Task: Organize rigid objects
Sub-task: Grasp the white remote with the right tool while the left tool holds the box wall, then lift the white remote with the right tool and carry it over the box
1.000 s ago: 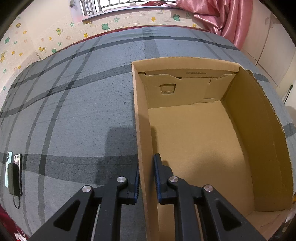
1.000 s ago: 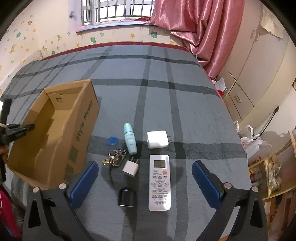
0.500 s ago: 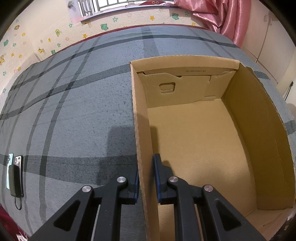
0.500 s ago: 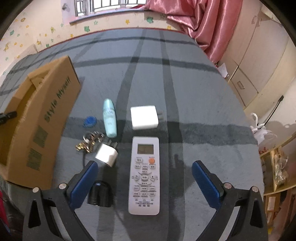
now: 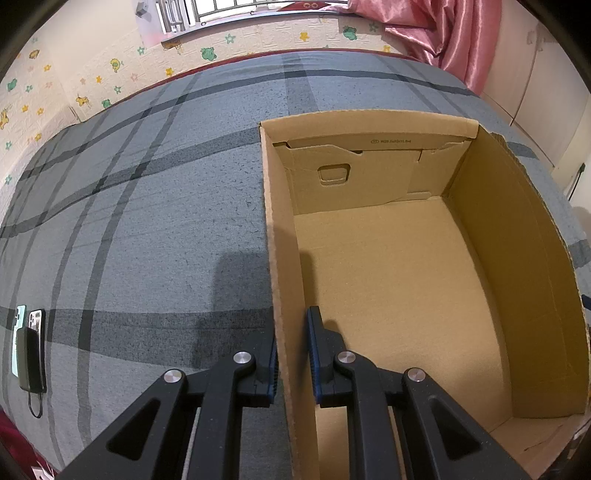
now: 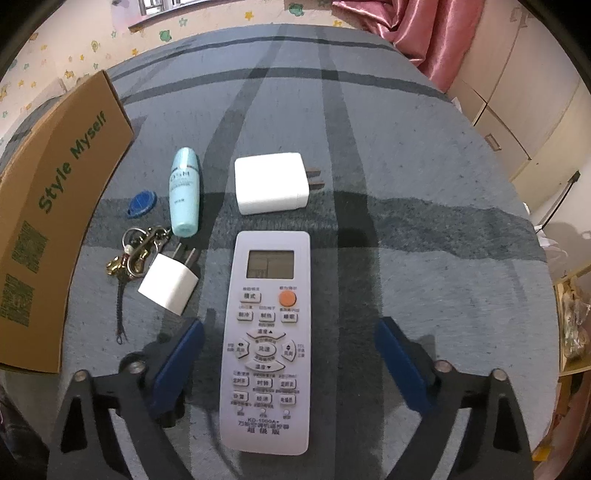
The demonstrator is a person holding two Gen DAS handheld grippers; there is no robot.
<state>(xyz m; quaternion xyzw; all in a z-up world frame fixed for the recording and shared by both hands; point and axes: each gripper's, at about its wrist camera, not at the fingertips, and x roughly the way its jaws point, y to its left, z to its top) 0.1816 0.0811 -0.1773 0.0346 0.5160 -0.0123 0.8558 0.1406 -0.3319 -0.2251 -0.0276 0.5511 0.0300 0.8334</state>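
My left gripper [image 5: 291, 354] is shut on the left wall of an empty cardboard box [image 5: 280, 236], one finger inside and one outside. The box also shows at the left of the right wrist view [image 6: 55, 206]. My right gripper [image 6: 288, 362] is open and low over a white remote control [image 6: 267, 339], its fingers on either side of the remote. Beyond the remote lie a large white charger [image 6: 271, 183], a small white plug adapter [image 6: 170, 284], a light blue bottle [image 6: 183, 192], a blue key tag [image 6: 141, 203] and a bunch of keys [image 6: 133, 254].
All lies on a grey plaid bedcover [image 5: 140, 221]. Two phones and a dark power bank [image 5: 29, 354] lie at the bed's left edge. A pink curtain [image 6: 424, 33] and cupboards [image 6: 517, 122] stand to the right, beyond the bed's edge.
My right gripper has moved down and forward over the remote, which now lies between its fingers. The black round object has passed out of view. My left gripper still holds the box wall.
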